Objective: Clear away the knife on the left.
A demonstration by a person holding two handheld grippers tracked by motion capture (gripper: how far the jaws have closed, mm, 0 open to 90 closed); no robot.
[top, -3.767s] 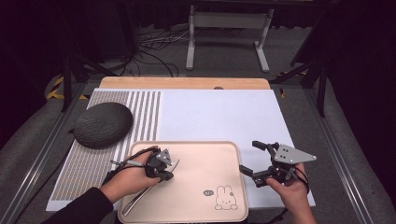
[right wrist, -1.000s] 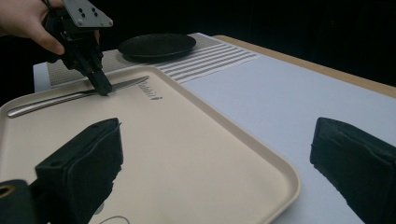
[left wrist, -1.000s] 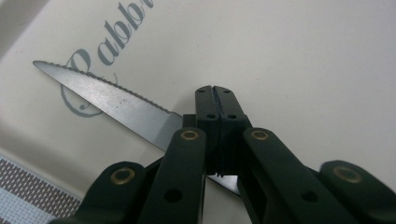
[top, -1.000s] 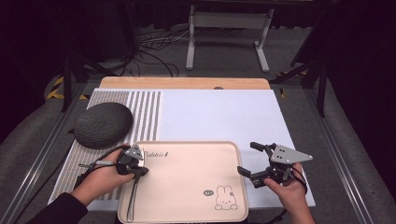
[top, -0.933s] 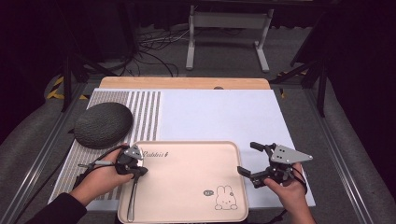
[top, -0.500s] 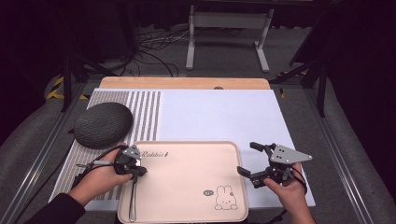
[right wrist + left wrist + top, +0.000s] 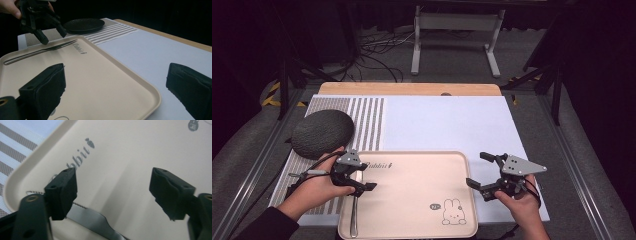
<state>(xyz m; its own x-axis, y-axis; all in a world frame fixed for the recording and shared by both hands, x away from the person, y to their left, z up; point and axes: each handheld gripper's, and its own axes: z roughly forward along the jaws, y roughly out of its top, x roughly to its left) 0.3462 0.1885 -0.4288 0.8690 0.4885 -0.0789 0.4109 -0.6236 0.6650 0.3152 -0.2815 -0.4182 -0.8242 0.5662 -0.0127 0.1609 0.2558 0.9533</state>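
My left gripper [image 7: 357,180] hangs over the near-left corner of the beige tray [image 7: 412,200], jaws spread wide, nothing between them. The fork [image 7: 353,215] lies flat on the tray along its left edge, tines toward the printed lettering, handle running back toward me. In the left gripper view the fork's neck [image 7: 87,218] passes just under my left jaw, off-centre in the gap.

Right gripper [image 7: 492,181] rests off the tray's right edge on the white mat [image 7: 447,120], jaws also wide, empty.

Judgement: the step in hand looks like either picking the fork up or having just let it go; I cannot tell which. To grip it well I would shift so the neck sits midway between the jaws, come down until the pads straddle the metal, then close across the thin width. It is flat and slick on a smooth tray, so a skewed pinch may skate it sideways.

Dark round plate [image 7: 322,132] sits on the striped mat [image 7: 367,120], beyond my left hand, apart from the tray.

Against 3.8 seconds ago: my left gripper was further in over the tray; it has drawn back to the left edge. The right gripper has hardly moved.
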